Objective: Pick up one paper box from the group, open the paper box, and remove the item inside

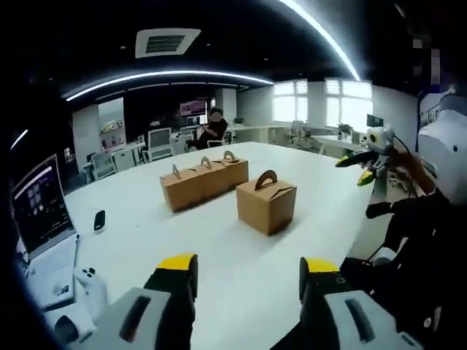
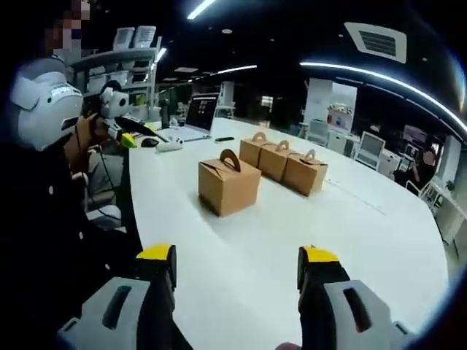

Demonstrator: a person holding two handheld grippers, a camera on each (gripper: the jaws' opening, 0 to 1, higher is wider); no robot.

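Grippers (image 1: pixel 248 273) (image 2: pixel 237 266) (both agape) facing lone box (image 1: pixel 265 203).

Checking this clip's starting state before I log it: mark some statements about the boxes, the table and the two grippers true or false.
1. Four paper boxes sit on the table. True: a lone box and a row of three.
2. The lone box is already open. False: it is closed, its handle upright.
3. The left gripper holds a box. False: its fingers are apart, with only bare white table between them.
4. The right gripper is open. True.
5. A laptop sits on the table. True.
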